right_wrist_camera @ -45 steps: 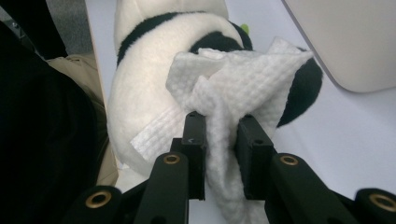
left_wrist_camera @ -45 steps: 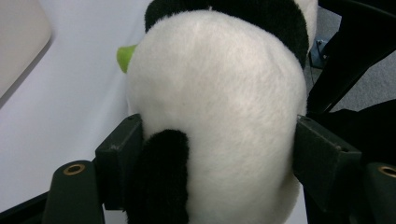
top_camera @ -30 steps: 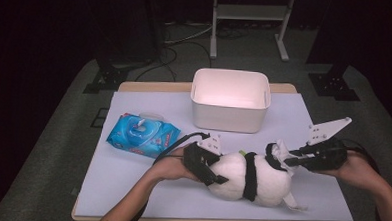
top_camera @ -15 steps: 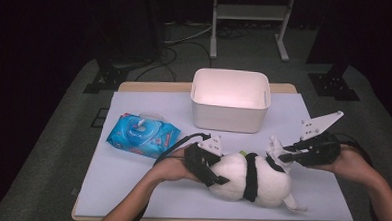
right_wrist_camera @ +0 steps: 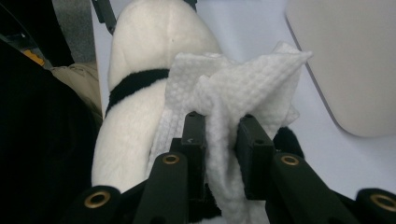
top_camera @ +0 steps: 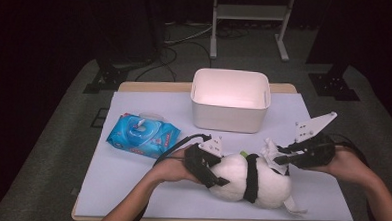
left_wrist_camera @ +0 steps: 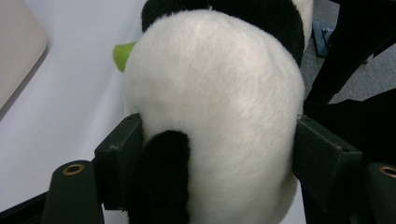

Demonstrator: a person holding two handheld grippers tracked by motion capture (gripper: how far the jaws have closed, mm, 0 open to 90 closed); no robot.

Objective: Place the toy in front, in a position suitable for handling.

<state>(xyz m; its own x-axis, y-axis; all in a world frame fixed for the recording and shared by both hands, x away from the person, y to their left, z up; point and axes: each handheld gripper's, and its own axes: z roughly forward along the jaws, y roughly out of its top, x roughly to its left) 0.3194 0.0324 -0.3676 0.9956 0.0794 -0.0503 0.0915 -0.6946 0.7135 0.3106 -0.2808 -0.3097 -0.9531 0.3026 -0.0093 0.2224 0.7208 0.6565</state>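
Low in the frame's center, the panda plush (top_camera: 248,180) lies on the table (top_camera: 131,177), its left end clamped by the left gripper (top_camera: 212,175). The right gripper (top_camera: 277,161) pinches a white wipe (right_wrist_camera: 233,93) against its right end. Behind: wipes pack (top_camera: 142,134), white bin (top_camera: 230,99).

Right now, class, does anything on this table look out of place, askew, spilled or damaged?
Nothing stands out. The black-and-white plush panda lies on its side only because the left gripper clamps it while the right gripper holds a white textured wipe against it. The white plastic bin and blue wipes pack sit undisturbed.
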